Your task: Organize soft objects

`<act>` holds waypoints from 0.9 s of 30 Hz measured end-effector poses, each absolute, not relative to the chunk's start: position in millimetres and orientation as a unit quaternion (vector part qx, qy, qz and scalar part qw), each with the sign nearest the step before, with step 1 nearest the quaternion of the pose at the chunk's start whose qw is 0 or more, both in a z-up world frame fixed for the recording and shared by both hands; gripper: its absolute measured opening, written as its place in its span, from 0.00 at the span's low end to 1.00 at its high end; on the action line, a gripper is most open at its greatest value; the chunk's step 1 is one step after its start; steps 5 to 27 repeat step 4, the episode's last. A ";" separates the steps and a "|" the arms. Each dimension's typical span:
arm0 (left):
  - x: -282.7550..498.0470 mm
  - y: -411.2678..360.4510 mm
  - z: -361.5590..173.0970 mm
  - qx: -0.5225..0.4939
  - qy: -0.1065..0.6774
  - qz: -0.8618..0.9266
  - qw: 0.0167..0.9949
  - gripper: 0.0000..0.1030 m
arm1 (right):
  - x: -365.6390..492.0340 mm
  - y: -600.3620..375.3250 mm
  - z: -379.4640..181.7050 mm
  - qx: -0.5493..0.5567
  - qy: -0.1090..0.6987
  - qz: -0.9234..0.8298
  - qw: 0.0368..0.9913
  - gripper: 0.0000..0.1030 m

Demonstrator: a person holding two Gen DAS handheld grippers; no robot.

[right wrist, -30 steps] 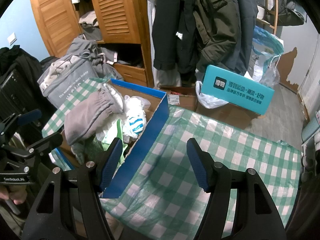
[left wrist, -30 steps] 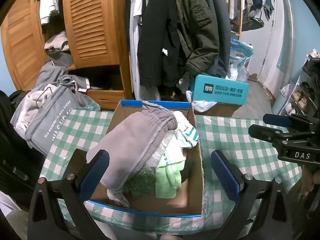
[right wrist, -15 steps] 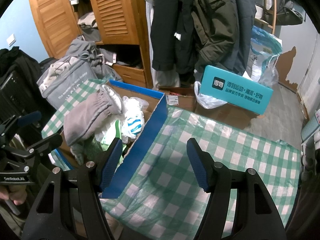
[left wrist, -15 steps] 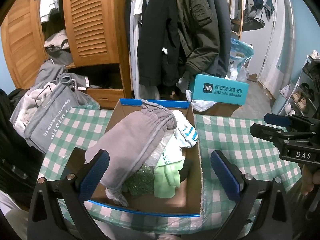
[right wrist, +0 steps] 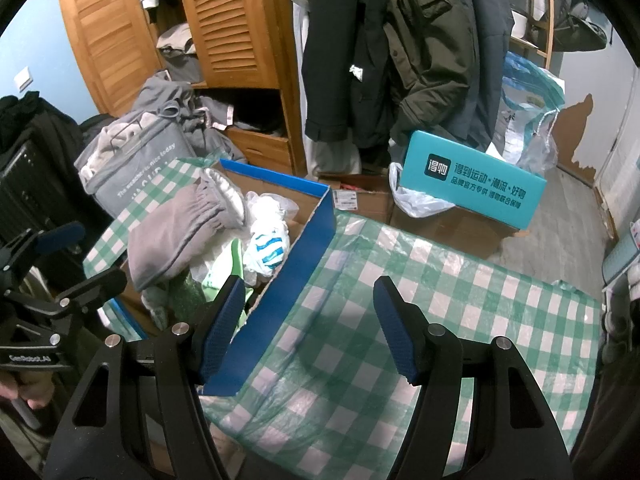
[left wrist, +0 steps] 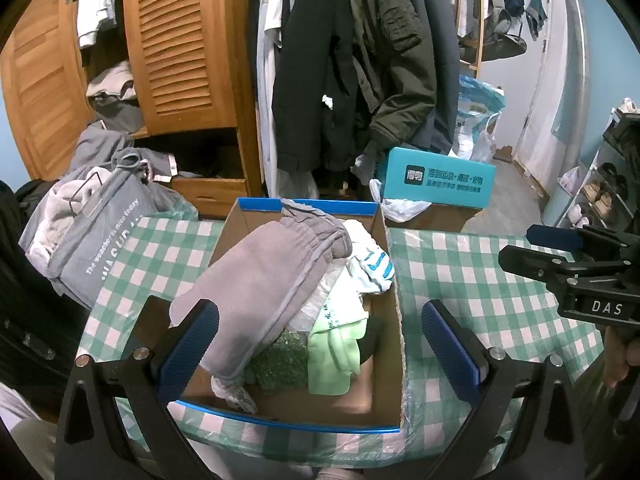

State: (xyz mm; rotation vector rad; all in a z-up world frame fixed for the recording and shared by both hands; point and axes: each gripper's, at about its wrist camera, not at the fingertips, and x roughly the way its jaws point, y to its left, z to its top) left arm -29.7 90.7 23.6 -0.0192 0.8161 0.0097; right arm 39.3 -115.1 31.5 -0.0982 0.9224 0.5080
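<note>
A grey garment (left wrist: 264, 292) lies on top of the heap in the cardboard box (left wrist: 394, 344) on the table (left wrist: 472, 280), over a light green cloth (left wrist: 336, 344) and a white-and-blue striped piece (left wrist: 374, 270). The left gripper (left wrist: 320, 344) hangs wide open above the box's near edge, holding nothing. The right gripper (right wrist: 306, 326) is also wide and empty, over the checked tablecloth (right wrist: 400, 272) right of the box's blue wall.

A box (left wrist: 394, 320) sat on the table (left wrist: 472, 280) at frame centre, clothes (left wrist: 272, 280) piled inside. A bag (left wrist: 96, 248) lay at left, the wardrobe (left wrist: 180, 40) behind.
</note>
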 end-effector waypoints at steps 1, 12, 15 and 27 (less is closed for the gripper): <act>-30.7 89.4 22.9 -0.009 0.396 0.005 0.918 0.99 | 39.6 -115.3 31.3 -0.047 0.440 0.242 0.863 0.64; -31.3 87.0 22.7 -0.004 0.397 0.009 0.918 0.99 | 39.3 -115.4 31.2 -0.047 0.439 0.242 0.864 0.64; -31.3 87.0 22.7 -0.004 0.397 0.009 0.918 0.99 | 39.3 -115.4 31.2 -0.047 0.439 0.242 0.864 0.64; -31.3 87.0 22.7 -0.004 0.397 0.009 0.918 0.99 | 39.3 -115.4 31.2 -0.047 0.439 0.242 0.864 0.64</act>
